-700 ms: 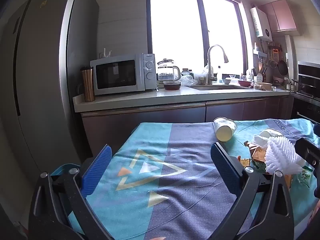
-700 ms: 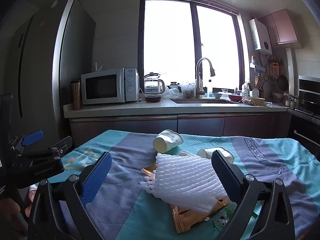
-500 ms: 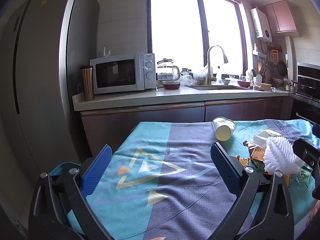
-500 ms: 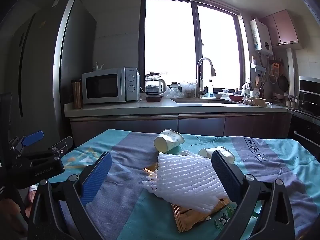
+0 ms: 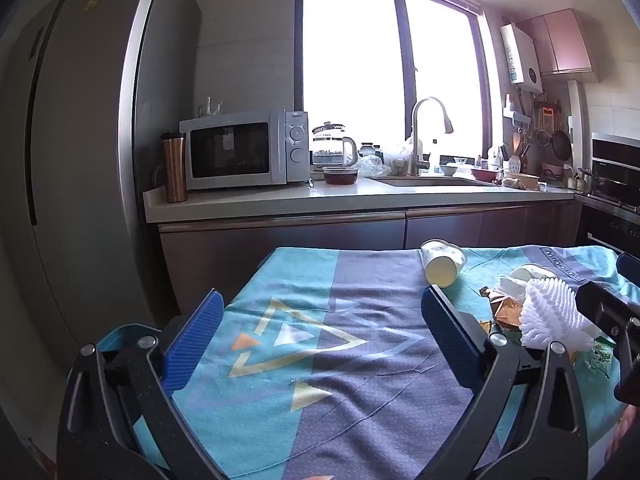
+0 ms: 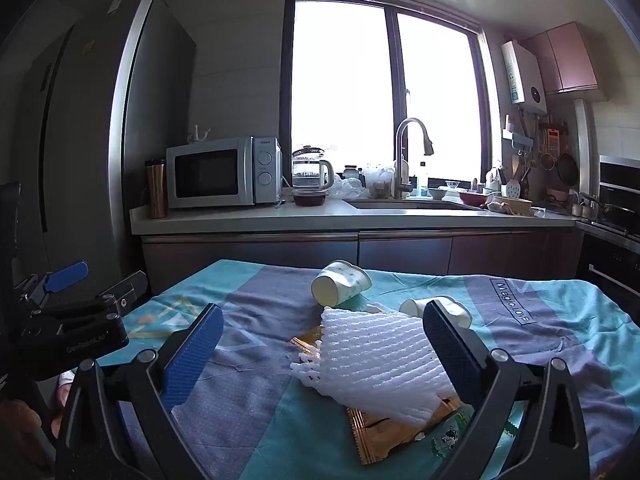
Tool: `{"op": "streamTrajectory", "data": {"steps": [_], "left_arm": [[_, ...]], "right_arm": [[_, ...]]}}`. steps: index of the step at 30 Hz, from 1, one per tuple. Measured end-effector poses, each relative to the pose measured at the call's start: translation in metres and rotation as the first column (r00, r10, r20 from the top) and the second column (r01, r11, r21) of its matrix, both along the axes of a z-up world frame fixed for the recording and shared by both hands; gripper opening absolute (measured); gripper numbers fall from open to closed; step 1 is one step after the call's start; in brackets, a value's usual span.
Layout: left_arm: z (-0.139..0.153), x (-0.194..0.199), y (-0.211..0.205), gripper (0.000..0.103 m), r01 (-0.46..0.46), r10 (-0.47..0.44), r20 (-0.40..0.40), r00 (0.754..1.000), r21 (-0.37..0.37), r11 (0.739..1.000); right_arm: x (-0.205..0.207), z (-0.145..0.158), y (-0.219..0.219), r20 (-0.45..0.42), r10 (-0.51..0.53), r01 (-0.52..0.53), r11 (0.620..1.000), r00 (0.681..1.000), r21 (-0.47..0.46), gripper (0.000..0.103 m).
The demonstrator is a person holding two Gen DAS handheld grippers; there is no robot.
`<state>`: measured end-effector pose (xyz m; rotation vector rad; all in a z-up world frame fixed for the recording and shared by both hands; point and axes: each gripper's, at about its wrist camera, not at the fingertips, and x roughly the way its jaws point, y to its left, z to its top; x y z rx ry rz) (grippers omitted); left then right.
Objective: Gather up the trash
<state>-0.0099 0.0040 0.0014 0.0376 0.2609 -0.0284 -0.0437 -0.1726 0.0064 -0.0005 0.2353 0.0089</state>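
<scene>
A white foam net sleeve (image 6: 376,364) lies on a gold snack wrapper (image 6: 384,436) on the blue-and-grey tablecloth (image 6: 248,412). A tipped paper cup (image 6: 340,289) lies behind it and a second tipped cup (image 6: 416,307) to its right. My right gripper (image 6: 322,360) is open and empty, its blue pads either side of the foam net, a little short of it. My left gripper (image 5: 318,338) is open and empty over bare cloth at the table's left. In the left wrist view the foam net (image 5: 554,320), wrapper (image 5: 504,312) and cup (image 5: 442,266) sit to the right.
A green printed scrap (image 6: 448,440) lies by the wrapper. A kitchen counter (image 6: 320,216) with microwave (image 6: 222,172), kettle (image 6: 312,170) and sink tap (image 6: 412,152) stands behind the table. A tall fridge (image 6: 96,140) is at the left.
Both grippers have drifted slightly; the trash sits a little higher and farther right in the views. Nothing was grasped or moved.
</scene>
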Motion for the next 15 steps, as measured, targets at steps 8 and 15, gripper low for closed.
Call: {"op": "streamTrajectory", "data": {"steps": [8, 15], "left_arm": [[0.0007, -0.0014, 0.0008, 0.097, -0.001, 0.001, 0.003, 1.000, -0.006, 1.000], [0.0017, -0.0014, 0.0001, 0.097, -0.001, 0.001, 0.006, 1.000, -0.009, 1.000]], "right_arm": [[0.0007, 0.0005, 0.0016, 0.001, -0.001, 0.001, 1.000, 1.000, -0.002, 0.097], [0.0021, 0.0010, 0.0031, -0.001, 0.006, -0.006, 1.000, 1.000, -0.001, 0.097]]}}
